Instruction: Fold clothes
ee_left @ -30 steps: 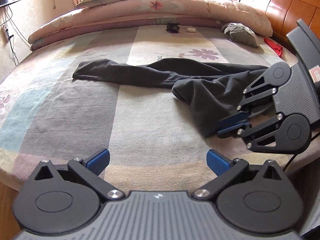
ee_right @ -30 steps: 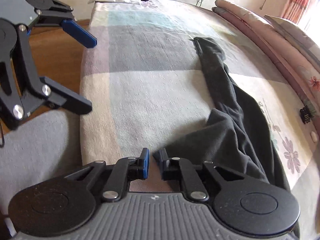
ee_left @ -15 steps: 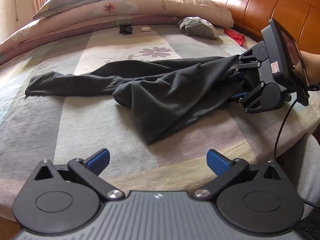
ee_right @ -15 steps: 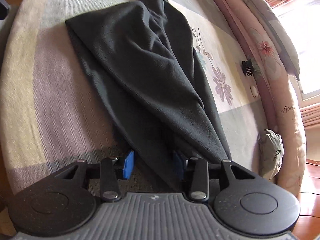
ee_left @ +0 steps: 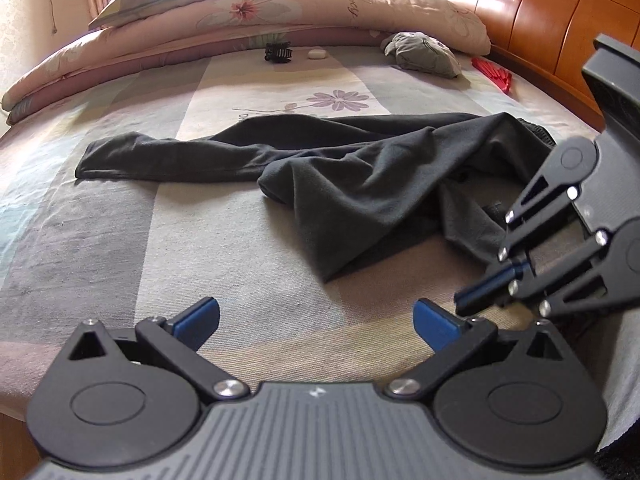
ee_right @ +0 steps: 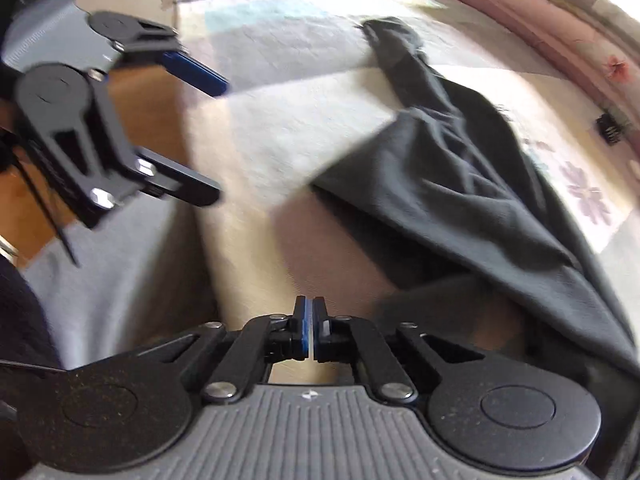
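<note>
Two claws, no grip: the right claw [ee_right: 311,330] has just snapped closed on nothing and come off the dark trousers [ee_left: 360,184], which lie rumpled on the bed [ee_left: 200,280] — the left claw [ee_left: 316,320] gapes wide, empty. Folding not yet begun.

dark grey cotton trousers [ee_left: 360,184] sprawled mid-bed on striped floral bedsheet [ee_left: 140,240], black plastic hair claw [ee_left: 278,53] behind, long pink floral bolster [ee_left: 280,12] at back edge

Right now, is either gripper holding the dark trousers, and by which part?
Neither. The left gripper is open over bare bedsheet. The right gripper has just closed on nothing, beside the dark trousers.
</note>
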